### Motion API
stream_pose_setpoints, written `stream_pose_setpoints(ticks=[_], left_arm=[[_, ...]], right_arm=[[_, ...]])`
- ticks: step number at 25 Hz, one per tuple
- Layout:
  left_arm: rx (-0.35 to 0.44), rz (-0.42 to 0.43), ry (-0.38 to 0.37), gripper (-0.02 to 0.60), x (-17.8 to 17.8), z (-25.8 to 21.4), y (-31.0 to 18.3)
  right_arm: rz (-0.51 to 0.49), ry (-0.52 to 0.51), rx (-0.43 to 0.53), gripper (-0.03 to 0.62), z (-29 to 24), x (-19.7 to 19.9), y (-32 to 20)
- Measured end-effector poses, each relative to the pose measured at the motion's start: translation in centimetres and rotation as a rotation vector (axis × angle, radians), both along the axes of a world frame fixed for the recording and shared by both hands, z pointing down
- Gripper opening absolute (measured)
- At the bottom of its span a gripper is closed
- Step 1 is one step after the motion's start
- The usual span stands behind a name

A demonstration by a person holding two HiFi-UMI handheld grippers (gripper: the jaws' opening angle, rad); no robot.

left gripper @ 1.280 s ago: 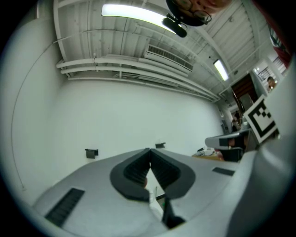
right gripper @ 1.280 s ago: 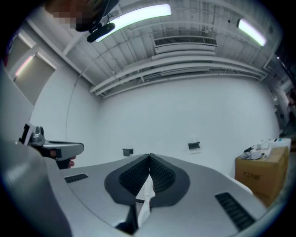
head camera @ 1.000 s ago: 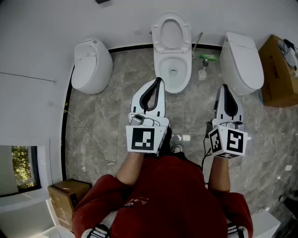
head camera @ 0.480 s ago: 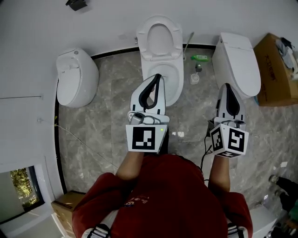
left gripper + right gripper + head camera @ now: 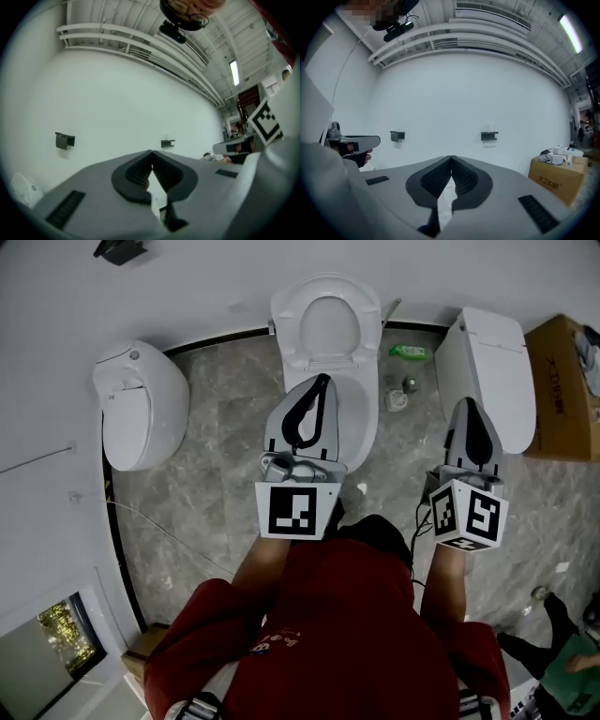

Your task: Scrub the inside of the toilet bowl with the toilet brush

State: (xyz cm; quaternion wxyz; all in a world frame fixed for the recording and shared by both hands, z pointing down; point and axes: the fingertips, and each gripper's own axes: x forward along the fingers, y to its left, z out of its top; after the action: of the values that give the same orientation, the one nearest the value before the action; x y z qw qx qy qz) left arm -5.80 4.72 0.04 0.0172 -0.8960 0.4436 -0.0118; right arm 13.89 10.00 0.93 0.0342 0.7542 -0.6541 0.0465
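- Two claws, both empty: left gripper [image 5: 322, 379] pinched tip to tip with nothing between the pads, right gripper [image 5: 466, 402] likewise closed on air.
- Step in hand, by judgement: approach only, with no brush picked up and no scrubbing begun.
- Left gripper held over the toilet bowl [image 5: 366, 423] of the middle toilet, at 12 o'clock from the person's body.
- Right gripper over the grey marble floor [image 5: 216, 456], with the closed toilet [image 5: 487, 371] at its 1 o'clock.
- Toilet brush [image 5: 397, 397] taken to be the small round white holder with a dark stub just above it. Standing on the floor at 3 o'clock of the bowl and at 11 o'clock from the right gripper's tip, near it but apart. Too small to make out bristles.
- Thin pale rod [image 5: 391, 308] leaning on the wall at 12 o'clock of that holder; possibly a brush handle instead, not settled at this size.
- Green bottle [image 5: 410, 352] lying on the floor between rod and holder.
- Next move, as a judgement: spread the right jaws, reach toward 11 o'clock and down onto the handle, and close firmly. Then lift straight out of the holder and swing toward 9 o'clock into the bowl.
- Seat and lid already raised, bowl white and open from above; no lid work needed.
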Motion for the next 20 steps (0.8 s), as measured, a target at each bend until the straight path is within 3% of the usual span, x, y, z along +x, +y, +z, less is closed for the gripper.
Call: stream_pose_setpoints(ticks=[10,20], left_arm=[[-0.021,0.087,-0.055,-0.002,7.8,6.8,-8.0],[-0.109,0.093,-0.067,-0.001,20.1,22.0,-16.1]], right_arm=[[0.049,-0.057,-0.153,0.0,9.3,6.5,-7.6],[0.033,-0.157,-0.487,0.0,31.7,16.9,-14.8]])
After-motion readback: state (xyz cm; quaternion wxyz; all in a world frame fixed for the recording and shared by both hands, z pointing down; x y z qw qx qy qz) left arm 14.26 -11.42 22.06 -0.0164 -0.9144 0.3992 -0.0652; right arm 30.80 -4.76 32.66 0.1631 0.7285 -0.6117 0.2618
